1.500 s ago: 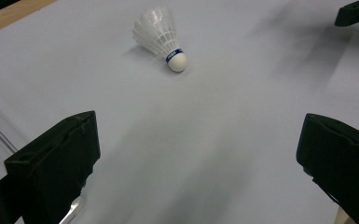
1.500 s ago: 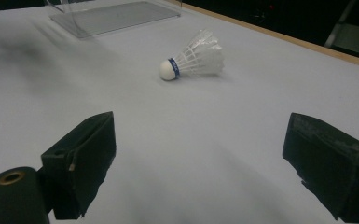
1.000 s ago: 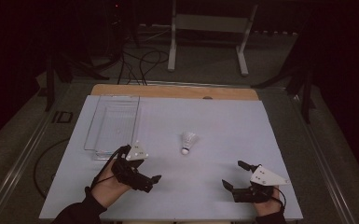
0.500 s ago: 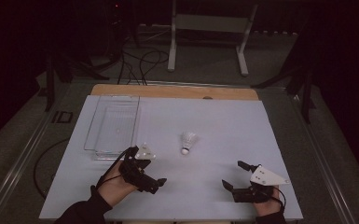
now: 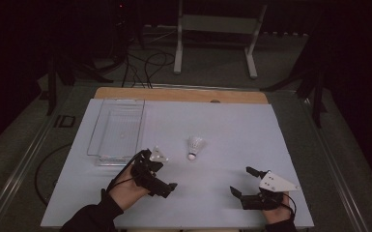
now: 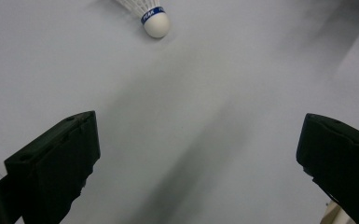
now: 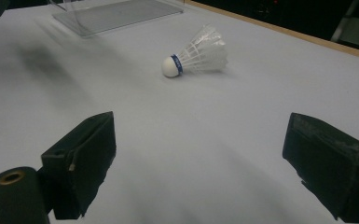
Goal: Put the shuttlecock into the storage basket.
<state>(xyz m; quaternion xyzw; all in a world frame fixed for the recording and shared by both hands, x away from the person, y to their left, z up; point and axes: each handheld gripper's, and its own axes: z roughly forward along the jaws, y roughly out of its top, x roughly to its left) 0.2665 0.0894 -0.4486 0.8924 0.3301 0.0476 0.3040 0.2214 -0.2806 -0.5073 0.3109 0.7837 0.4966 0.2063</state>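
The white feathered shuttlecock with a blue band round its cork (image 5: 194, 146) lies on its side on the pale table (image 5: 270, 140), apart from both tongs. It sits just ahead and to the right of the left tongs (image 5: 159, 174), which stand wide and hold nothing. The right tongs (image 5: 239, 181), also wide and holding nothing, are farther off. Its long axis runs near-to-far (cork end toward the person), feathers pointing away toward the clear plastic tray (image 5: 118, 130).

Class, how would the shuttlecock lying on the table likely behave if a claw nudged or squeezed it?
The shuttlecock lies on its side, so a nudge would probably roll it in an arc around its rounded cork. Its thin feather skirt looks light and likely crushable under firm squeezing.
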